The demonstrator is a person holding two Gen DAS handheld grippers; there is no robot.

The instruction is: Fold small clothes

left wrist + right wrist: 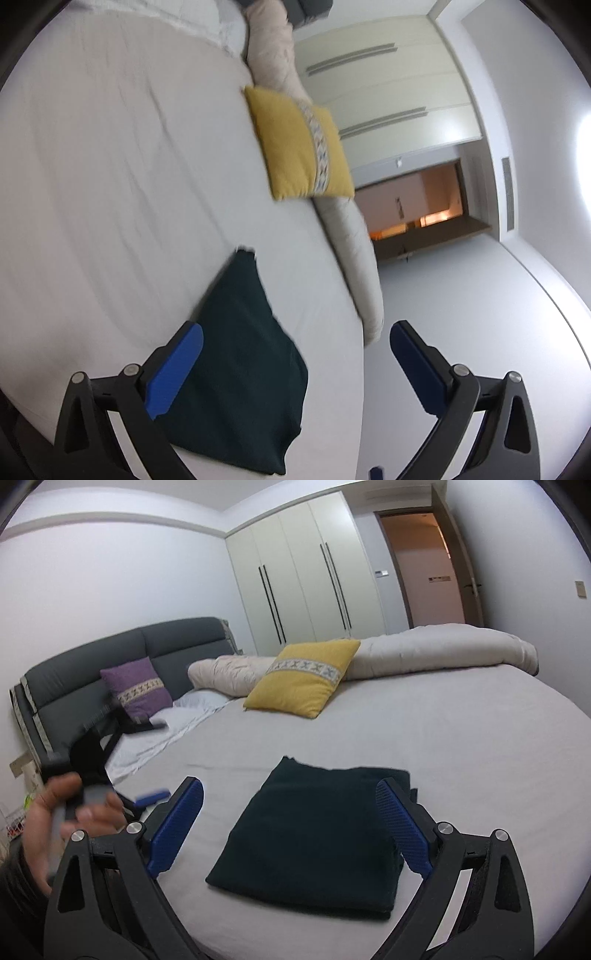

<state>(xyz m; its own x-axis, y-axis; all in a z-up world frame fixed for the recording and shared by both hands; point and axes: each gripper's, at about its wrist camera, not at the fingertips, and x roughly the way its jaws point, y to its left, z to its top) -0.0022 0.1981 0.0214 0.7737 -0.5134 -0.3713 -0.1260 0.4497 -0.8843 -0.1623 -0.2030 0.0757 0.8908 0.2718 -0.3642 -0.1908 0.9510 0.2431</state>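
A dark green garment (314,842) lies folded into a flat rectangle on the grey bed sheet (461,746), near the bed's front edge. My right gripper (290,783) hovers just above and before it, open, with nothing between its blue pads (177,830). In the left wrist view the picture is rolled sideways. The same garment (243,369) lies under the left gripper (295,328), whose jaws stand wide open and empty. A hand (55,823) holding the left gripper shows blurred at the left of the right wrist view.
A yellow cushion (303,679) and a rolled beige duvet (436,650) lie across the far side of the bed. A purple cushion (136,690) leans on the dark grey headboard (92,664). White wardrobe doors (306,572) and an open doorway (424,568) stand behind.
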